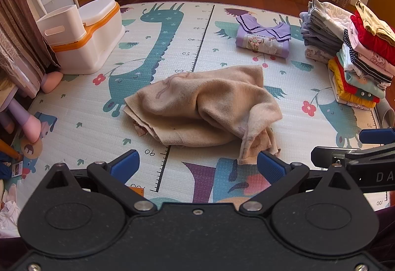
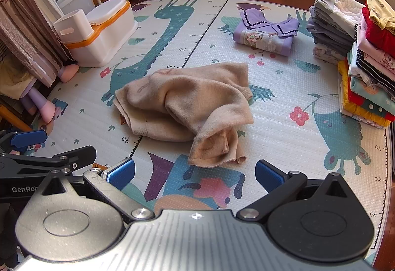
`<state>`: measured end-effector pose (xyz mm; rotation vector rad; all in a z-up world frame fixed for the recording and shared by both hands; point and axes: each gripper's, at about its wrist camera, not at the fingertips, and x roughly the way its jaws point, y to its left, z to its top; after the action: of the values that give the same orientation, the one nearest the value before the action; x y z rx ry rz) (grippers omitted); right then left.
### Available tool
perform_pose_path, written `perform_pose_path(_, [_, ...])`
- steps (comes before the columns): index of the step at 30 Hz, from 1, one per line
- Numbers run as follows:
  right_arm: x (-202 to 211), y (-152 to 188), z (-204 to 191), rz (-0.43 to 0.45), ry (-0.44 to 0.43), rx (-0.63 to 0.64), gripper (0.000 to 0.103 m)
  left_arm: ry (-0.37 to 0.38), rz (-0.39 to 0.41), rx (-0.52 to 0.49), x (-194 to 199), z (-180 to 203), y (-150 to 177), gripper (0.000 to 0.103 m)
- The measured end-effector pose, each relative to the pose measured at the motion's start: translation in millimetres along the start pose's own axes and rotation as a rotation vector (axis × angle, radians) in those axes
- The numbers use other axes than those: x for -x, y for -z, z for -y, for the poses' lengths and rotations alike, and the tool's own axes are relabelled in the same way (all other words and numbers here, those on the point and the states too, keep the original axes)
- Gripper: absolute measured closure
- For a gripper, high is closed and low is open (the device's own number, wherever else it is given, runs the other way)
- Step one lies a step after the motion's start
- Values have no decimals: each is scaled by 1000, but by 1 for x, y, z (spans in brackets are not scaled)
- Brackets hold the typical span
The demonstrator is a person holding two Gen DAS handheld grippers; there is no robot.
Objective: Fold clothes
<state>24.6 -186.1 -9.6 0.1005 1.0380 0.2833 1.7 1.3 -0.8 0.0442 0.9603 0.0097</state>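
Black left gripper (image 1: 197, 167) and right gripper (image 2: 195, 172), blue pads, silver screws.

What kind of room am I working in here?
Likely a child's room or play corner at home: a cartoon play mat on the floor, a child's potty at its edge, and stacks of small folded clothes.

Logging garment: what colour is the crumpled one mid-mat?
Beige crumpled garment; clearest in the right wrist view.

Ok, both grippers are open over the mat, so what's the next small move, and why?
Probably lower the right gripper onto the bunched sleeve end of the beige sweater and pinch it: the sweater lies crumpled and ungrasped, with that end nearest the open jaws.
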Motion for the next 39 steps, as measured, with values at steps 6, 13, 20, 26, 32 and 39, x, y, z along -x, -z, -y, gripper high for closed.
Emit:
perform_pose_path(6, [0, -1, 0, 0, -2, 2, 0, 1, -1, -2, -1, -1, 0, 0])
perform_pose_path(13, [0, -1, 0, -1, -4, 3, 0, -3, -1, -7, -2, 0, 0, 0])
perform_pose_path(20, [0, -4, -2, 3, -14, -6, 0, 3, -9, -4, -5, -3, -2, 0])
perform_pose_path(26, [-3, -7, 4, -7, -33, -29, 0, 34, -25, -33, -11, 1, -7, 0])
perform_pose_path(32, [-18, -18, 23, -57, -68, -103, 0, 85, -77, -112, -23, 5, -20, 0])
perform_pose_path(39, [-30, -51, 59, -119, -145, -289, 1, 140, -143, -223, -42, 2, -43, 0])
